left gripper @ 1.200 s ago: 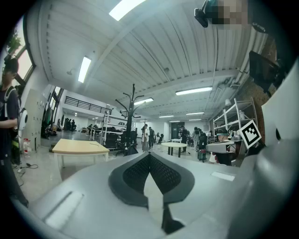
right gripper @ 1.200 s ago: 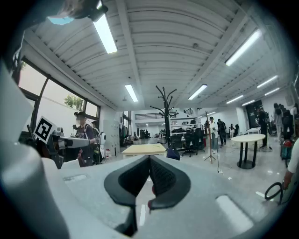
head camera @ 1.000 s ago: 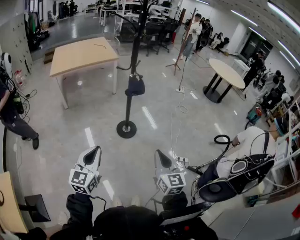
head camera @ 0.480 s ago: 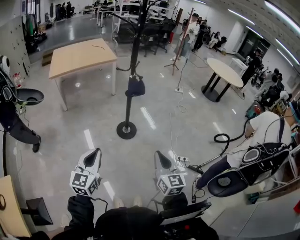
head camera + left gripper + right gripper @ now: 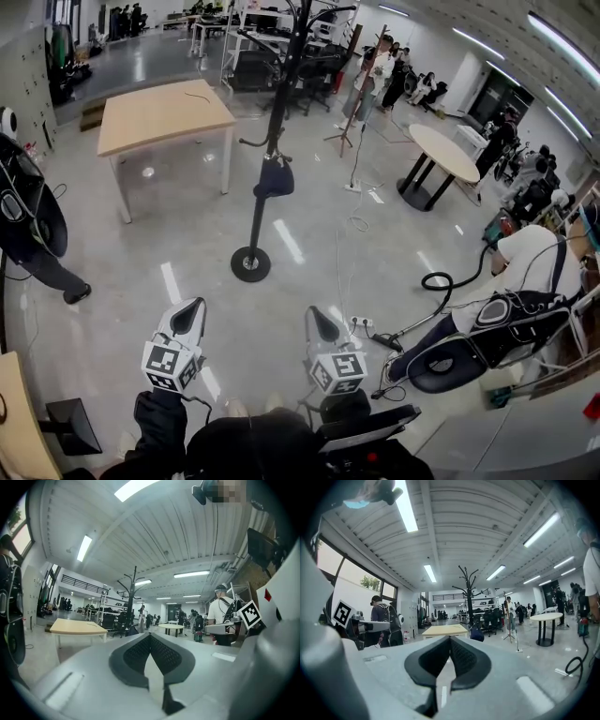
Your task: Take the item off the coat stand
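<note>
A black coat stand [image 5: 272, 122] rises from a round base [image 5: 250, 263] on the grey floor ahead. From a low hook hangs a dark blue item [image 5: 274, 178]. My left gripper [image 5: 187, 314] and right gripper [image 5: 322, 323] are held low and side by side, well short of the stand; both are shut with nothing between the jaws. In the left gripper view, the stand [image 5: 133, 597] and the item [image 5: 131, 630] show far off, just past the gripper [image 5: 150, 635]. The right gripper view shows the stand [image 5: 467, 602] and the item [image 5: 476, 633] beyond the gripper [image 5: 450, 638].
A light wooden table [image 5: 164, 112] stands left of the stand, and a round table [image 5: 449, 147] at the far right. A person [image 5: 525, 272] with gear crouches at the right, and another person [image 5: 28, 234] is at the left edge. A cable and power strip [image 5: 361, 322] lie ahead.
The view has drifted a little, so the stand sits slightly further right. The people at the left and right edges have shifted. Both grippers stay shut and about where they were.
</note>
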